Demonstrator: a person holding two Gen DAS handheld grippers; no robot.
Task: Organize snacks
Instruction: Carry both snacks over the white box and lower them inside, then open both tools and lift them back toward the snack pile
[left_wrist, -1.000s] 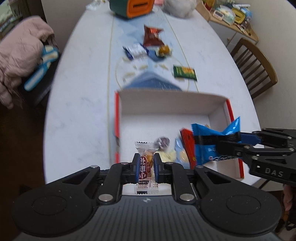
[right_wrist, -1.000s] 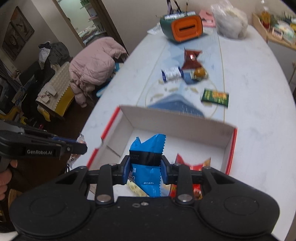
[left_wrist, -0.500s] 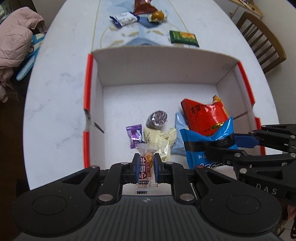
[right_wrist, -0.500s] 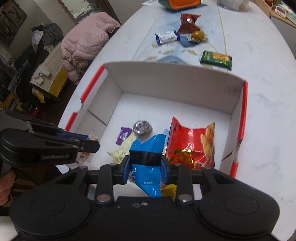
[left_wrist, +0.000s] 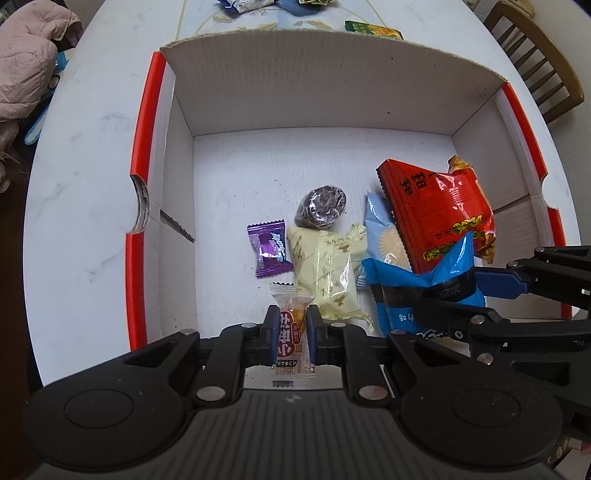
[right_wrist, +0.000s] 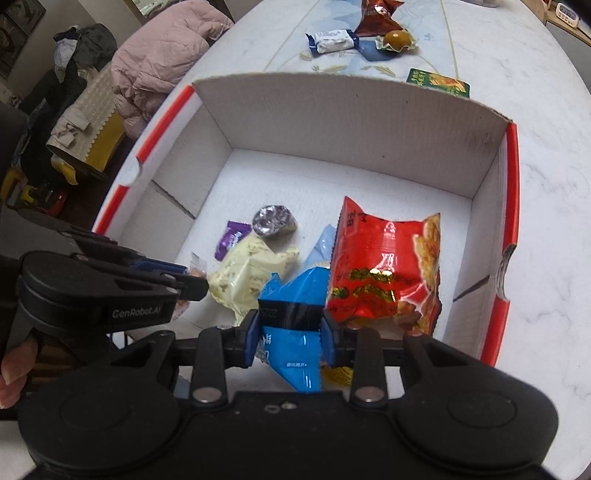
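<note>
A white cardboard box with red rims (left_wrist: 146, 122) (right_wrist: 511, 177) holds several snacks: a red bag (left_wrist: 436, 210) (right_wrist: 384, 269), a pale yellow packet (left_wrist: 328, 273) (right_wrist: 247, 273), a purple candy (left_wrist: 267, 251) (right_wrist: 231, 240), a dark foil ball (left_wrist: 321, 206) (right_wrist: 273, 221). My left gripper (left_wrist: 291, 330) is shut on a small clear-wrapped candy (left_wrist: 291, 336) over the box's near edge. My right gripper (right_wrist: 290, 338) is shut on a blue packet (right_wrist: 295, 325) (left_wrist: 417, 291) low inside the box, beside the red bag.
Loose snacks lie on the white table (right_wrist: 546, 110) beyond the box: a green packet (right_wrist: 437, 83), a white-blue bar (right_wrist: 332, 40), a yellow-wrapped sweet (right_wrist: 395, 38), a brown-red bag (right_wrist: 375, 20). A pink jacket (right_wrist: 162, 62) lies left; a wooden chair (left_wrist: 539, 55) stands right.
Both grippers have moved forward and down over the box with their snacks still held. The box fills more of both views.
</note>
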